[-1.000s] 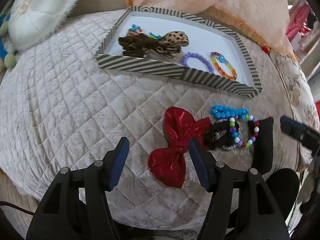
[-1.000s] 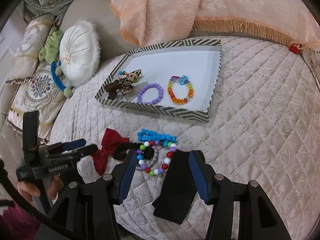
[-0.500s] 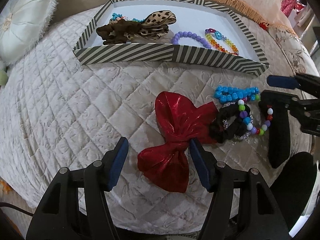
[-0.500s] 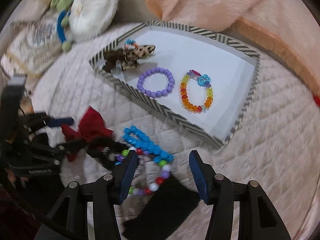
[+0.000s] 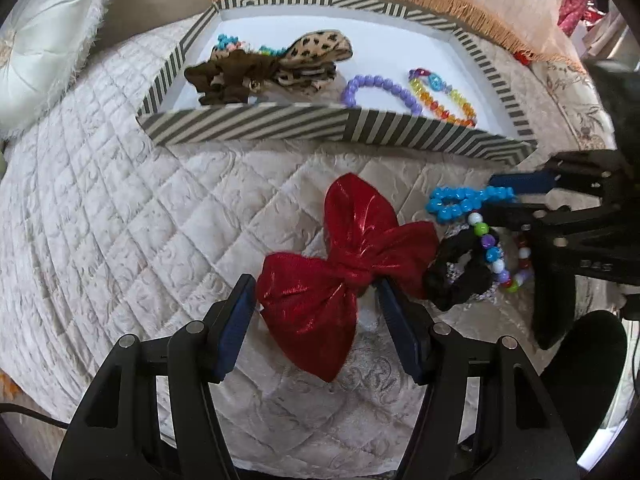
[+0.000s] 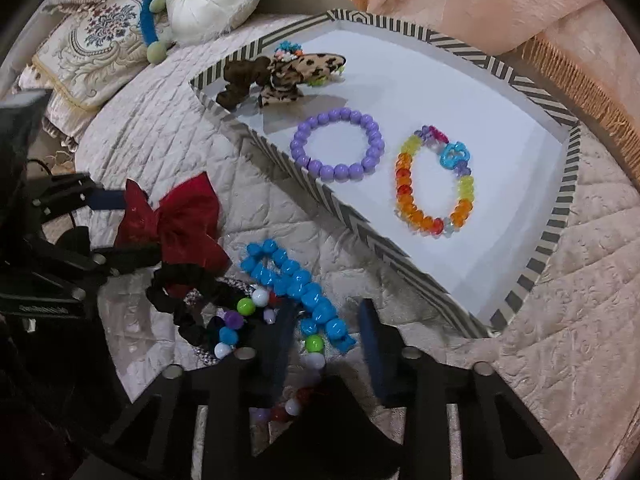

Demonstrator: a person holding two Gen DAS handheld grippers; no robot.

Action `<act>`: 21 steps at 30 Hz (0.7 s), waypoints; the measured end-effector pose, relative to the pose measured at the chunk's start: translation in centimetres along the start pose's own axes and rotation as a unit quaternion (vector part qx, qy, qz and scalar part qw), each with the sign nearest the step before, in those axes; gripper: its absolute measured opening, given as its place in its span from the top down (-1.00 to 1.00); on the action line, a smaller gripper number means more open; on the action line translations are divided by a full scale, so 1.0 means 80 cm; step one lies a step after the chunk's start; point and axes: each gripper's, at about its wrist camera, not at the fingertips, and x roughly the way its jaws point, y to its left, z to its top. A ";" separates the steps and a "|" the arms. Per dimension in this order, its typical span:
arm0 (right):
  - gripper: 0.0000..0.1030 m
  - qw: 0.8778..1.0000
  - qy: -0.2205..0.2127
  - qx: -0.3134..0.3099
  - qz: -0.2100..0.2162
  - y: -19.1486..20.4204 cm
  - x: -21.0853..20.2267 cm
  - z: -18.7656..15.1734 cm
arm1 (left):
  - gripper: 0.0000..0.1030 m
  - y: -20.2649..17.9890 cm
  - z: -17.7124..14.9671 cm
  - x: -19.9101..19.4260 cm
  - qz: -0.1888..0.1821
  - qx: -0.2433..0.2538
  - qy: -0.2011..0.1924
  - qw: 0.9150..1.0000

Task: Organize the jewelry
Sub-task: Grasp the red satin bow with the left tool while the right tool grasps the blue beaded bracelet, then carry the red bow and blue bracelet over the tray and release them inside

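Striped tray (image 6: 532, 268) on quilted bed: purple bracelet (image 6: 337, 149), rainbow bracelet (image 6: 434, 184), leopard bow (image 5: 312, 58) inside. In front of tray: red bow (image 5: 344, 268) between wide left hand-held gripper (image 5: 316, 320); blue bracelet (image 6: 296, 280) between closing right hand-held gripper (image 6: 326, 344), pads not touching.

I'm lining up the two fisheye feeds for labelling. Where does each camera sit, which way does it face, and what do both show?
Left wrist: rides the left gripper, looking steeply down along its open fingers at the red bow between them; the right gripper enters at right.
Right wrist: rides the right gripper, looking down at the blue bead bracelet between its closing jaws; the left gripper shows at left.
Shared: red bow, blue bead bracelet, striped tray, purple bracelet.
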 end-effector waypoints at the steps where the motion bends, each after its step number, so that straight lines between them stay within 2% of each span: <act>1: 0.60 1.000 -0.005 0.004 0.006 0.000 -0.001 0.000 | -0.23 0.000 0.002 -0.002 -0.002 0.004 -0.003 1.000; 2: 0.68 1.000 -0.012 0.013 0.015 -0.002 -0.004 0.001 | -0.23 0.002 0.002 -0.006 -0.005 0.006 -0.006 1.000; 7: 0.70 0.996 -0.050 0.057 0.047 -0.011 -0.026 -0.002 | -0.23 -0.005 0.008 -0.010 -0.009 0.027 -0.015 0.999; 9: 0.78 0.994 -0.065 0.072 0.057 -0.013 -0.036 -0.006 | -0.24 -0.008 0.007 -0.006 -0.008 0.034 -0.011 0.999; 13: 0.79 0.988 -0.099 0.092 0.078 -0.016 -0.064 -0.010 | -0.20 -0.005 0.010 0.009 -0.013 0.024 -0.008 1.000; 14: 0.79 0.987 -0.105 0.096 0.080 -0.016 -0.068 -0.008 | 0.04 -0.003 0.006 0.009 -0.017 0.020 -0.010 1.000; 16: 0.80 0.983 -0.118 0.108 0.086 -0.019 -0.078 -0.010 | 0.39 -0.002 0.005 0.014 -0.029 0.009 -0.006 1.000; 17: 0.80 0.983 -0.121 0.110 0.084 -0.019 -0.081 -0.009 | 0.49 -0.006 0.006 0.016 -0.032 0.005 -0.008 0.999; 19: 0.80 0.986 -0.114 0.104 0.072 -0.018 -0.081 -0.010 | 0.63 -0.007 0.005 0.014 -0.032 0.001 -0.010 0.999; 21: 0.80 0.989 -0.094 0.094 0.065 -0.012 -0.072 -0.007 | 0.66 -0.003 0.003 0.008 -0.034 -0.008 -0.011 0.999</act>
